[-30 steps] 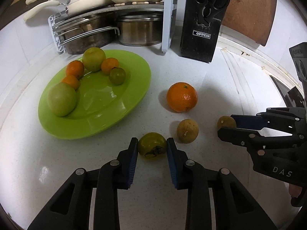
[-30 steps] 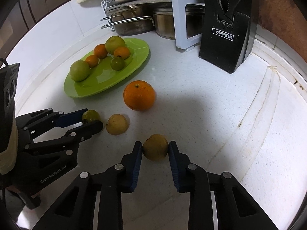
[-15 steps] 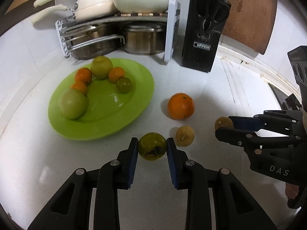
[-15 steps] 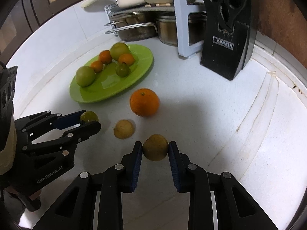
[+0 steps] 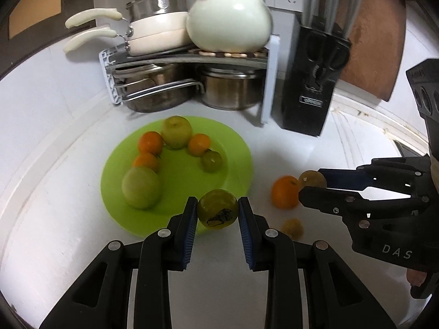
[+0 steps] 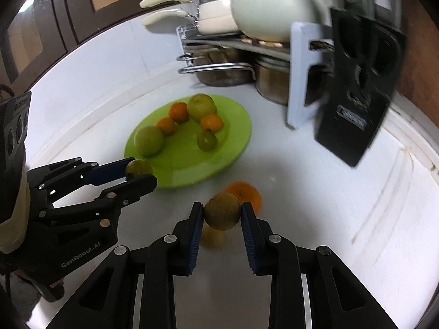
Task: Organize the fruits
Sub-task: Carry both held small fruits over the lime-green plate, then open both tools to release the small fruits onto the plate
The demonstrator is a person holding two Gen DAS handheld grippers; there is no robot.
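My left gripper (image 5: pixel 217 213) is shut on a green tomato (image 5: pixel 217 212) and holds it in the air above the near rim of the green plate (image 5: pixel 233 148). The plate holds several fruits: green ones and small oranges. My right gripper (image 6: pixel 222 215) is shut on a brownish-yellow round fruit (image 6: pixel 222 213), lifted above the counter. A large orange (image 5: pixel 284 192) and a small yellow-brown fruit (image 5: pixel 293 228) lie on the white counter right of the plate. The left gripper also shows in the right wrist view (image 6: pixel 138 171), the right gripper in the left wrist view (image 5: pixel 311 183).
A rack (image 5: pixel 189 60) with steel pots, white pans and a white pot stands behind the plate. A black knife block (image 5: pixel 312 82) stands right of the rack. A brown cutting board (image 5: pixel 376 35) leans at the back right.
Both grippers have lifted their fruits off the counter and moved forward toward the plate. The left one now hangs over the plate's near rim.
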